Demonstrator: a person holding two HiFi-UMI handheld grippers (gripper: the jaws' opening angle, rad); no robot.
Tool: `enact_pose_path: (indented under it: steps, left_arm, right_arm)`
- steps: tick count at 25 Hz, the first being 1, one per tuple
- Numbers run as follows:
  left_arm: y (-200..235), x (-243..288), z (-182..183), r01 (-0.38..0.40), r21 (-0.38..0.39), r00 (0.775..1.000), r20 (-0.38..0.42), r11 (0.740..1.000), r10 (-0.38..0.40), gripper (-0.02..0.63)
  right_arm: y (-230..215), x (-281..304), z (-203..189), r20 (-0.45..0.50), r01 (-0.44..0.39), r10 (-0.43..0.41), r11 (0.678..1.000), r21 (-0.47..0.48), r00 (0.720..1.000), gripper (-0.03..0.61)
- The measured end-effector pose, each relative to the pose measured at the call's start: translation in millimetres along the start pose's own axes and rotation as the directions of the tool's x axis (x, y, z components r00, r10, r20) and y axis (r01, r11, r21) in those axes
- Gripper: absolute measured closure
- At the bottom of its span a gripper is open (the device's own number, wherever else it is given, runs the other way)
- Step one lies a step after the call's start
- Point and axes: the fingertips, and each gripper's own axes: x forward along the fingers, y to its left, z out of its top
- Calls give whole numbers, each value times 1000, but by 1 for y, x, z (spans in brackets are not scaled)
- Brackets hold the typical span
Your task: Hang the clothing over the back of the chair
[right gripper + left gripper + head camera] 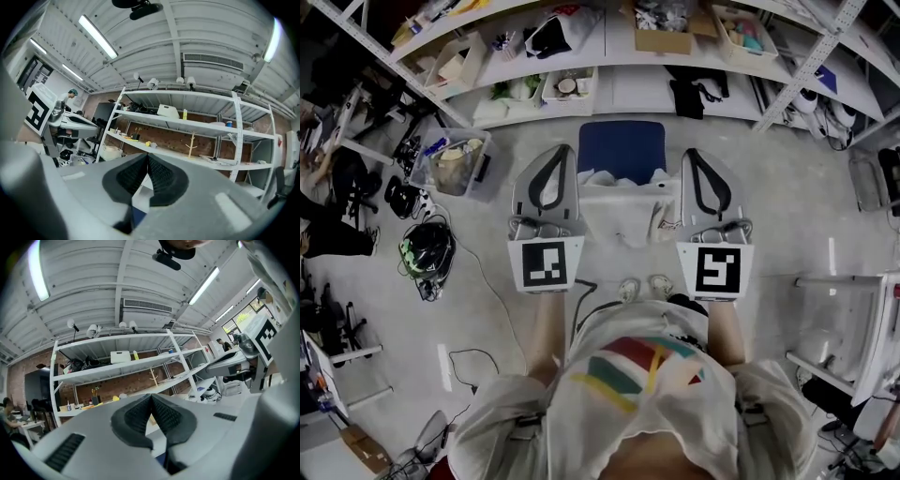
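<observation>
White cloth hangs spread between the two grippers, just on the near side of the blue chair. The left gripper and the right gripper both have their jaws closed. A sliver of white shows between the pads in each gripper view, so I judge that each pinches an upper corner of the cloth. To drape it well, hold both pinches firm with the top edge level and taut. Carry that edge to the far side of the chair back, lower it until the cloth falls evenly on both sides, then release. Uneven hands would likely let it slide off.
</observation>
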Motion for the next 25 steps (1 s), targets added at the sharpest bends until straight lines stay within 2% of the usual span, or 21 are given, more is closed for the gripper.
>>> enact_pose_path:
  steps: [3,8,12,17,25]
  left_arm:
    - [-2,-4,1,-22,-49,1000,12,999,22,598]
    - [-18,-4,-14,-29,-108,999,-28,994,26,598]
    - [-27,0,-10,-5,-87,999,-35,996,2,598]
    - [-28,-1,-11,9,-61,999,-47,998,-12,598]
    - [-29,1,-13,16,-43,998,-63,999,-19,598]
  right_arm:
    - [7,-3,4,-8,-19,19,1000,-16,1000,572]
    - [14,-1,-5,-41,-39,39,999,17,998,572]
    - [15,0,-15,-64,-34,38,998,61,997,572]
    - [17,1,-23,-100,-35,40,998,56,994,572]
    - [14,-1,-24,-97,-37,46,995,97,994,573]
